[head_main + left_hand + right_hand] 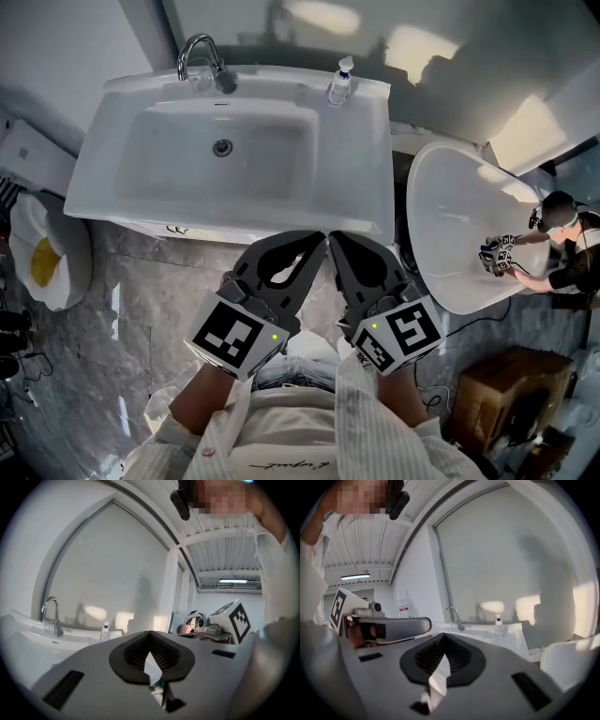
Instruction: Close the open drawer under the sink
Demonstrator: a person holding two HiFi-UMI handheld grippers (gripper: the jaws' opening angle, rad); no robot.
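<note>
Head view looks steeply down on a white rectangular ceramic sink (94, 164) with a curved chrome faucet (199, 58) at its far edge and a small clear soap bottle (339, 84) to the far right. The left claw (315, 242) and right claw (336, 240) hang side by side just near of the sink's front rim, their tips almost touching each other. In each gripper view the two jaws are pressed together with nothing between them.

A narrow white strip (234, 229) peeks out under the sink's near rim. It is probably the top edge of the drawer, but the basin hides the rest, so I cannot tell how far out it stands.

The drawer is likely a stiff, smooth-fronted box on runners, moderately heavy, that slides under an even shove. No grip seems needed: shut tips can act as blunt pushers, placed flat near the middle of the front, or one towards each side, so it does not skew or let the claws skid.
</note>
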